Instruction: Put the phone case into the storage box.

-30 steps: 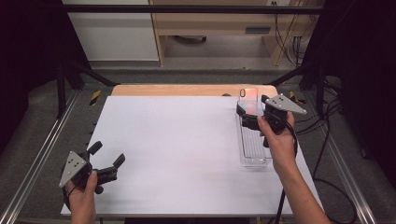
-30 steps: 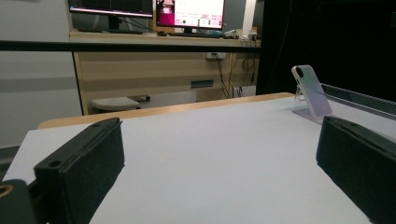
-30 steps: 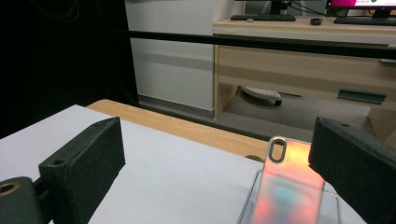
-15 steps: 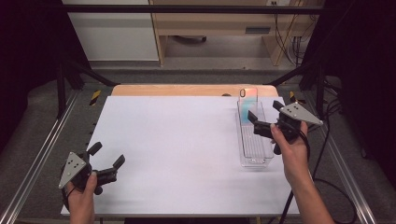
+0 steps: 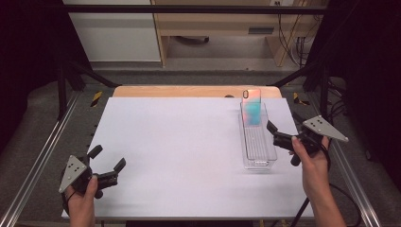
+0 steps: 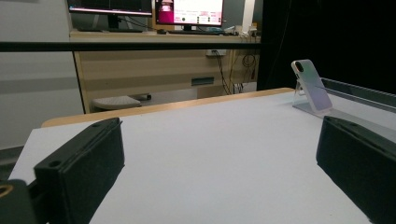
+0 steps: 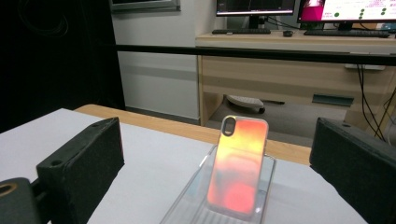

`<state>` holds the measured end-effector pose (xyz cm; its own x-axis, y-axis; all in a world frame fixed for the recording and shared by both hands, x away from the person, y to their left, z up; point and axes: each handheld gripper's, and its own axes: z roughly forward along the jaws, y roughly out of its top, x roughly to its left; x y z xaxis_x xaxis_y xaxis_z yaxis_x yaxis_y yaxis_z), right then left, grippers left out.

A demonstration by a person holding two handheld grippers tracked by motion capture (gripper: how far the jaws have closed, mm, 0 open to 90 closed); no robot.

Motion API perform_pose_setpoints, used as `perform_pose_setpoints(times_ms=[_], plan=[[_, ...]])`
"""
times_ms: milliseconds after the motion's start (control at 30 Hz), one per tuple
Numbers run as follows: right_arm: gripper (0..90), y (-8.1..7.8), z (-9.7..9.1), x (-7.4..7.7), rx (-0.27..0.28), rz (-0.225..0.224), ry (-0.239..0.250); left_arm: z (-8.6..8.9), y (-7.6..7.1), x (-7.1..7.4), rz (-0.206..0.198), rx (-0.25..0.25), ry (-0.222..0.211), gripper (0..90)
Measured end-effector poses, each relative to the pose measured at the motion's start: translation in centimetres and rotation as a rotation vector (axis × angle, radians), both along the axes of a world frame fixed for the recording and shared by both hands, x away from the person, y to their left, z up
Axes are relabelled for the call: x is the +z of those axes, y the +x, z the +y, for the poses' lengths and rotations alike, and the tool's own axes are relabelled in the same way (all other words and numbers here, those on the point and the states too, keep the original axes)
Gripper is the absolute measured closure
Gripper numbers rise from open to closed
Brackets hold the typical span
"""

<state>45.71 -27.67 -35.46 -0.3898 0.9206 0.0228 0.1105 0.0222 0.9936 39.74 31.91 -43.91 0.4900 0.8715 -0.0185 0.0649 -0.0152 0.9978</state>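
Observation:
An iridescent phone case [image 5: 251,106] stands leaning at the far end of a long clear tray [image 5: 258,150] on the right of the white table. In the right gripper view the phone case [image 7: 237,172] glows orange, upright in the clear tray [image 7: 187,204] just ahead of the jaws. My right gripper [image 5: 284,124] is open, empty, and held just right of the tray's middle. My left gripper [image 5: 108,158] rests open and empty near the table's front left corner. From there the phone case [image 6: 312,87] shows far off to the right.
The white table top [image 5: 179,142] lies on a wooden board [image 5: 189,91] whose far edge shows. Metal rails [image 5: 42,156] run along both sides. A desk with monitors [image 7: 299,7] stands beyond the table. A black bar [image 6: 126,45] crosses ahead.
My right gripper has drawn back from the far end of the tray toward the right and the near side. The left gripper has stayed still.

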Motion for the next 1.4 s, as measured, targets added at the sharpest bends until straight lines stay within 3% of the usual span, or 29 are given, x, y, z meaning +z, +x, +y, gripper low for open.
perform_pose_setpoints(times_ms=[267, 433, 767, 1067, 1267, 1400], plan=[[3.2, -1.6, -1.3, -1.8, -0.015, -0.011, 0.012, 0.3, -0.1, -0.1, -0.009, 0.007, 0.006, 0.6], [3.1, -2.1, -1.5, -2.9, -0.013, -0.004, -0.008, 0.4, 0.0, -0.4, -0.006, 0.01, 0.012, 0.6], [3.2, -3.2, -2.0, -5.5, -0.005, 0.028, 0.002, 0.4, 0.0, -0.6, -0.01, 0.012, 0.015, 0.6], [3.5, -3.8, -2.8, -6.8, -0.012, 0.03, 0.022, -0.1, 0.0, -0.8, -0.014, -0.001, 0.021, 0.6], [3.9, -3.9, -2.9, -7.6, -0.006, 0.021, 0.034, -0.5, -0.3, -0.6, -0.026, -0.017, 0.059, 0.6], [4.2, -3.9, -2.6, -8.4, -0.001, 0.015, 0.042, -0.4, -0.5, -0.7, -0.036, -0.014, 0.045, 0.6]])
